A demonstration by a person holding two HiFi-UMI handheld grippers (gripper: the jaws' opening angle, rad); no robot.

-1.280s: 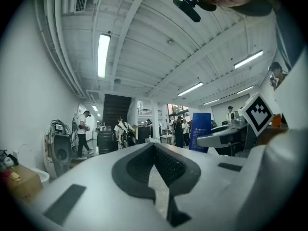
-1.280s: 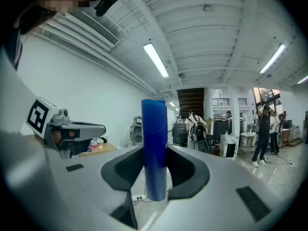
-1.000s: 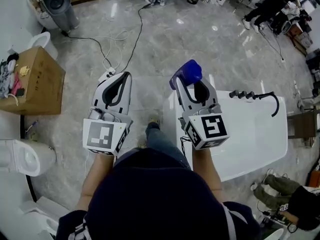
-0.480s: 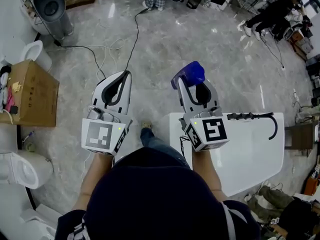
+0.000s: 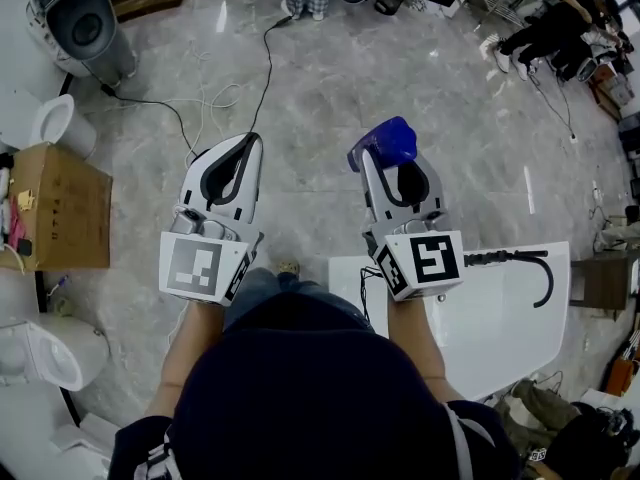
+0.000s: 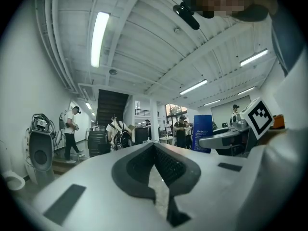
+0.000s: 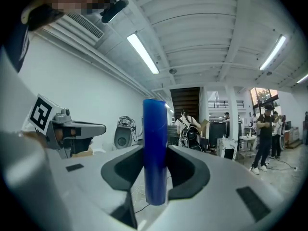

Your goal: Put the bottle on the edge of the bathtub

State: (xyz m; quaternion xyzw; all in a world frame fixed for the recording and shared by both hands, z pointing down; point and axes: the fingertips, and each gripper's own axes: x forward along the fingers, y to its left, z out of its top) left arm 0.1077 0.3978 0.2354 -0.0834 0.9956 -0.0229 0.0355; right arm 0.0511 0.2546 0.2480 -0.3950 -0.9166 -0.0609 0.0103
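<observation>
A blue bottle (image 5: 384, 141) sticks out of my right gripper (image 5: 388, 160), which is shut on it. In the right gripper view the bottle (image 7: 155, 129) stands upright between the pads of the right gripper (image 7: 155, 150). The white bathtub (image 5: 500, 318) lies below and right of that gripper; the bottle hangs over the marble floor beyond the tub's near corner. My left gripper (image 5: 251, 141) is held level beside it, over the floor. In its own view the left gripper (image 6: 154, 146) has its tips together with nothing between them.
A black faucet with a curved hose (image 5: 515, 260) sits on the tub's far rim. A cardboard box (image 5: 55, 208), a toilet (image 5: 40, 353) and a grey machine (image 5: 85, 28) are at the left. Cables (image 5: 215, 98) run across the floor. People (image 5: 560, 23) are at the top right.
The tub has slid down and right in the head view and the box has drifted left. Both grippers keep their pose, and the bottle stays gripped in the right one.
</observation>
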